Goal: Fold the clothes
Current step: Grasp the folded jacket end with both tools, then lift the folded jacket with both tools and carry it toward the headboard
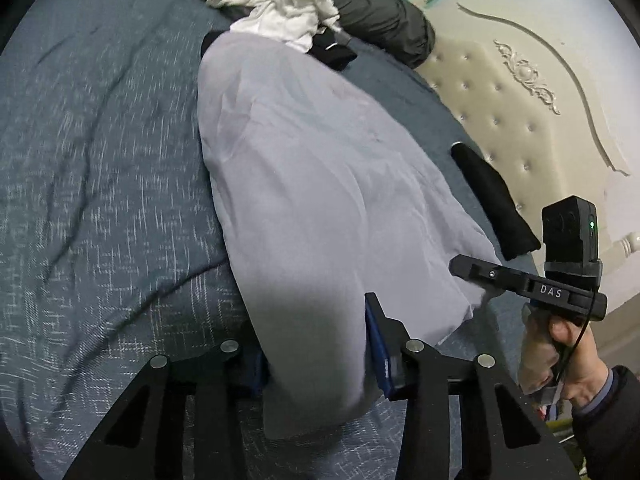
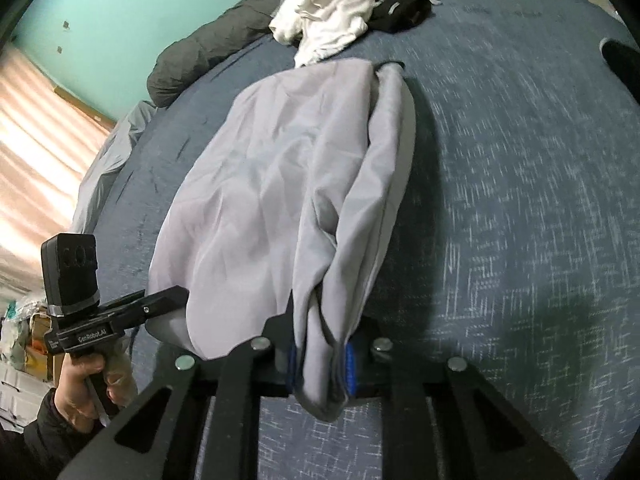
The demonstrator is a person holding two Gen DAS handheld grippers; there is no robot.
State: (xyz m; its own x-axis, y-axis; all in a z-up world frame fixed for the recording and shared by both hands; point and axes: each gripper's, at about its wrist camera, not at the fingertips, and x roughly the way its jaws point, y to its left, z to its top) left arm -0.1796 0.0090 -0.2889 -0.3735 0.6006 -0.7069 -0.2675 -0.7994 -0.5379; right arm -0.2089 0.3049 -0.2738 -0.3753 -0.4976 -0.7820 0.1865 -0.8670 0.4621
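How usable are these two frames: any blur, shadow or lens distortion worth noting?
Left wrist view: strong fisheye bending with black corners; the bedspread is streaked by motion blur, and the grey garment falls into shadow near the left gripper. Right wrist view: same bending, bedspread smeared at right, right gripper casting a dark shadow.

From my left gripper [image 1: 320, 344], the garment [image 1: 320, 184] runs forward over the bedspread [image 1: 100, 160], its near edge between the fingers. Ahead, at its far end, lies a heap of crumpled clothes [image 1: 288, 8], with a rolled quilt [image 1: 384, 16] behind that. To the right sits a folded item [image 1: 496, 204], the headboard [image 1: 540, 100] beyond it. My right gripper [image 2: 320, 364] holds the garment's other near corner, and the cloth stretches ahead of it too, bare bedspread off to its right.
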